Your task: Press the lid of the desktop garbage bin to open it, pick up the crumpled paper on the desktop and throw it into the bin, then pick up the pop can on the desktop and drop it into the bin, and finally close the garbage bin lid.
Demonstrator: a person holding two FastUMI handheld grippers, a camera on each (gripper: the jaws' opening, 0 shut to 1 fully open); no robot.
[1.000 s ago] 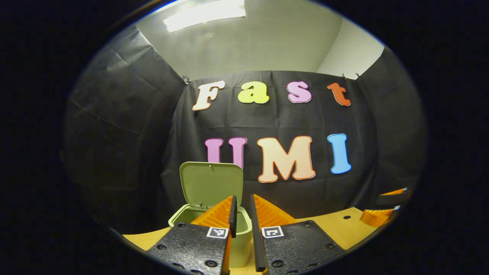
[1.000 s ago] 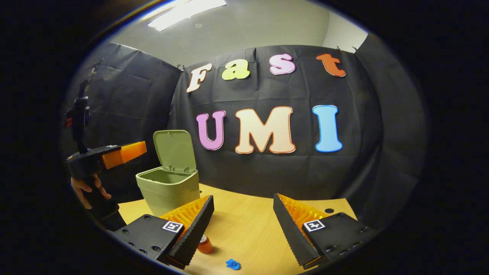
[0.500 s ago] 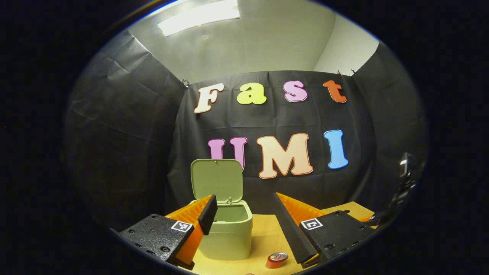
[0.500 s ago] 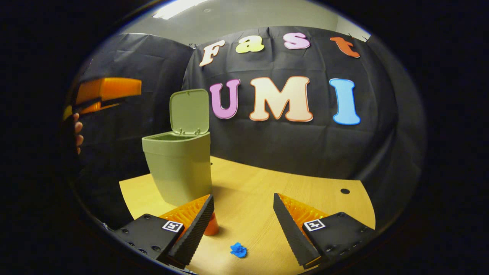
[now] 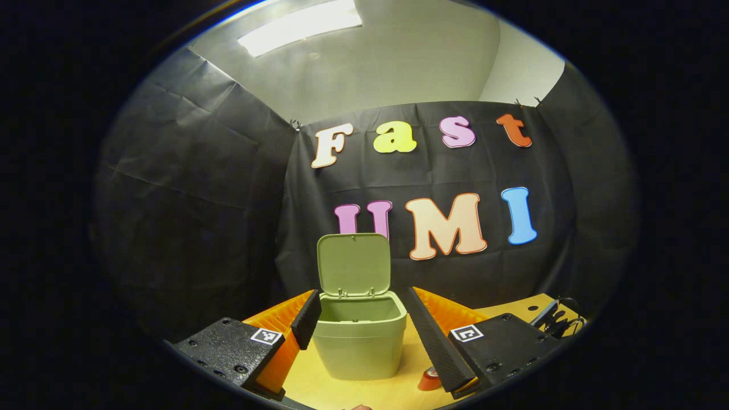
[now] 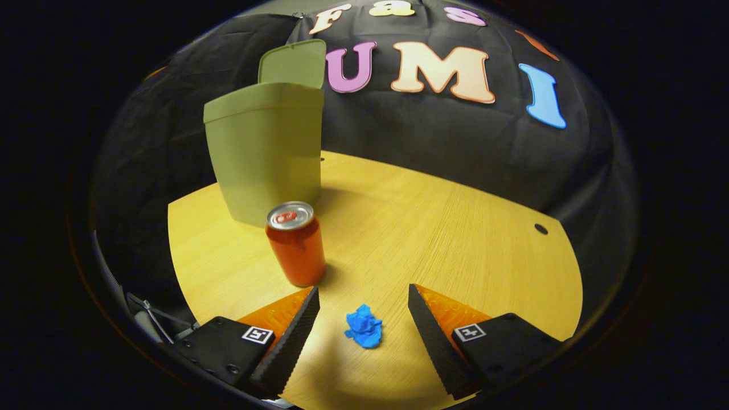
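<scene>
The right gripper [image 6: 363, 324], fingers spread, frames blue crumpled paper [image 6: 363, 329] beside the upright pop can [image 6: 295, 245].

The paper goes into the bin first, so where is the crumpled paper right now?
In the right gripper view, the crumpled blue paper lies on the wooden desktop between the open right gripper's fingers, just right of the upright pop can.

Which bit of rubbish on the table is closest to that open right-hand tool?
The blue crumpled paper: it lies right between the right tool's spread fingers. The orange pop can stands farther off, nearer the bin.
</scene>
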